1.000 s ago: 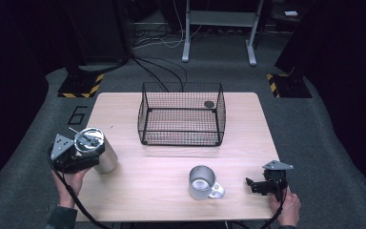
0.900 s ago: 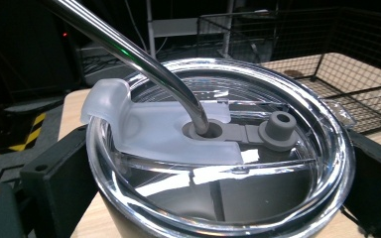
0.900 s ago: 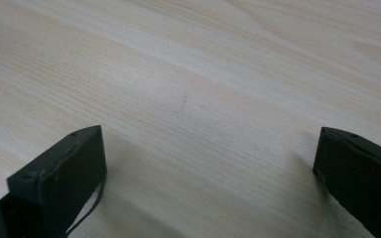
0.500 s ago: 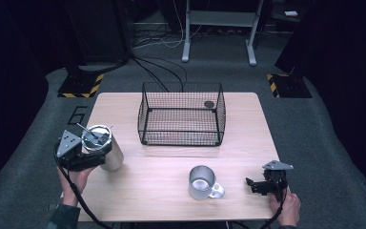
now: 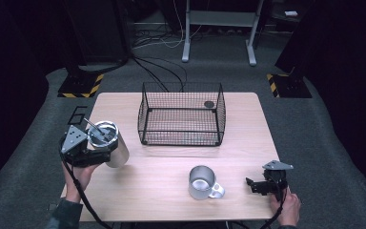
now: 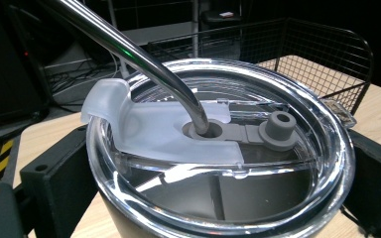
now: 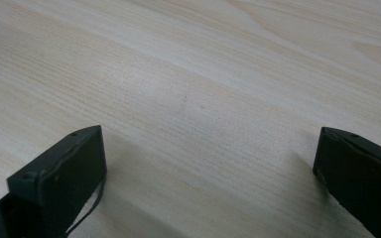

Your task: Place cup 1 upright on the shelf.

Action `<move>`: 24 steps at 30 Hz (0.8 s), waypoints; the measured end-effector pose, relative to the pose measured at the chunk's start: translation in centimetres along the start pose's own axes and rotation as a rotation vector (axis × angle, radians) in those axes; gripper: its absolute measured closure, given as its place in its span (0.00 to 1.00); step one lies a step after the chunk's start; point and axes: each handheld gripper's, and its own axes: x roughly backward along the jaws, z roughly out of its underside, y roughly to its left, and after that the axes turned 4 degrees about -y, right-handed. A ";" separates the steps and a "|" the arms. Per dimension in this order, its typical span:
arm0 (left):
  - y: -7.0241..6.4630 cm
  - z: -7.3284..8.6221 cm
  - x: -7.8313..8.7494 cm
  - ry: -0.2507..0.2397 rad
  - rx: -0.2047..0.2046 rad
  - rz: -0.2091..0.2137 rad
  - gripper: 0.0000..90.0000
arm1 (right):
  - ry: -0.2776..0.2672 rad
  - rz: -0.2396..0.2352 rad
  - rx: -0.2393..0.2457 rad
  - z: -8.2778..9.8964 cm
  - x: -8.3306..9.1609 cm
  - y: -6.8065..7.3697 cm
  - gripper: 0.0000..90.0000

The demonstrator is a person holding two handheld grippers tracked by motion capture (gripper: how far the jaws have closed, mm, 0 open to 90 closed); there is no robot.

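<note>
- Jaws of left gripper [image 5: 91, 151] clamped on steel tumbler [image 5: 108, 143], one black jaw each side of its body just under the lid, seen in left gripper view.
- Tumbler sits at left edge of surface [image 5: 162, 191], near the front-left corner; tilted a bit in high view. Can't tell if its base touches the wood.
- Clear lid [image 6: 218, 144] on top w/ frosted slider tab and grey plug; bent metal straw [image 6: 144, 59] goes through the lid's hole, leaning up & away to the left in that view.
- Jaws of right gripper [image 5: 259, 185] wide apart, nothing between them; right gripper view has bare wood grain under them, tips low over surface.
- Right gripper at front-right of surface, held by hand [image 5: 290, 210] at the edge.
- Metal mug [image 5: 203, 182] stands upright front-centre, handle pointing right twd right gripper; near but apart.
- Black wire basket [image 5: 181, 114] at back centre, open top, small dark round item [image 5: 209, 104] in its back-right corner.
- Tumbler well apart from mug, near the basket's front-left corner.
</note>
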 end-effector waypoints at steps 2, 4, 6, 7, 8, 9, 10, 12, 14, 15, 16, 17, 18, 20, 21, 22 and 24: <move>-0.1 -0.2 -0.1 -0.004 -0.005 0.004 0.04 | 0.000 0.000 0.000 0.0 0.0 0.0 0.00; -0.2 -0.4 -0.2 -0.007 -0.006 0.008 0.04 | 0.000 0.000 0.000 0.0 0.0 0.0 0.00; -0.3 -0.6 -0.4 -0.007 -0.011 0.017 0.04 | 0.000 0.000 0.000 0.0 0.0 0.0 0.00; -0.3 -0.6 -0.4 -0.007 -0.011 0.017 0.04 | 0.000 0.000 0.000 0.0 0.0 0.0 0.00; -0.5 -0.8 -0.5 -0.007 -0.016 0.019 0.04 | 0.000 0.000 0.000 0.0 0.0 0.0 0.00; -0.5 -0.8 -0.5 -0.007 -0.016 0.019 0.04 | 0.000 0.000 0.000 0.0 0.0 0.0 0.00; -0.5 -0.9 -0.7 -0.009 -0.021 0.021 0.04 | 0.000 0.000 0.000 0.0 0.0 0.0 0.00; -0.7 -1.2 -0.9 -0.001 -0.033 0.027 0.04 | 0.000 0.000 0.000 0.0 0.0 0.0 0.00; -0.8 -1.5 -1.0 -0.008 -0.033 0.036 0.04 | 0.000 0.000 0.000 0.0 0.0 0.0 0.00; -0.9 -1.6 -1.0 -0.010 -0.034 0.039 0.04 | 0.000 0.000 0.000 0.0 0.0 0.0 0.00; -1.0 -1.7 -1.1 -0.016 -0.032 0.043 0.04 | 0.000 0.000 0.000 0.0 0.0 0.0 0.00; -1.1 -1.9 -1.2 -0.021 -0.031 0.050 0.04 | 0.000 0.000 0.000 0.0 0.0 0.0 0.00; -1.2 -2.0 -1.2 -0.020 -0.037 0.053 0.04 | 0.000 0.000 0.000 0.0 0.0 0.0 0.00; -1.4 -2.3 -1.4 -0.020 -0.042 0.064 0.04 | 0.000 0.000 0.000 0.0 0.0 0.0 0.00; -1.5 -2.4 -1.6 -0.020 -0.046 0.070 0.04 | 0.000 0.000 0.000 0.0 0.0 0.0 0.00; -1.8 -2.7 -1.8 -0.017 -0.052 0.085 0.04 | 0.000 0.000 0.000 0.0 0.0 0.0 0.00; -1.9 -2.8 -1.9 -0.016 -0.053 0.092 0.04 | 0.000 0.000 0.001 0.0 0.0 0.0 0.00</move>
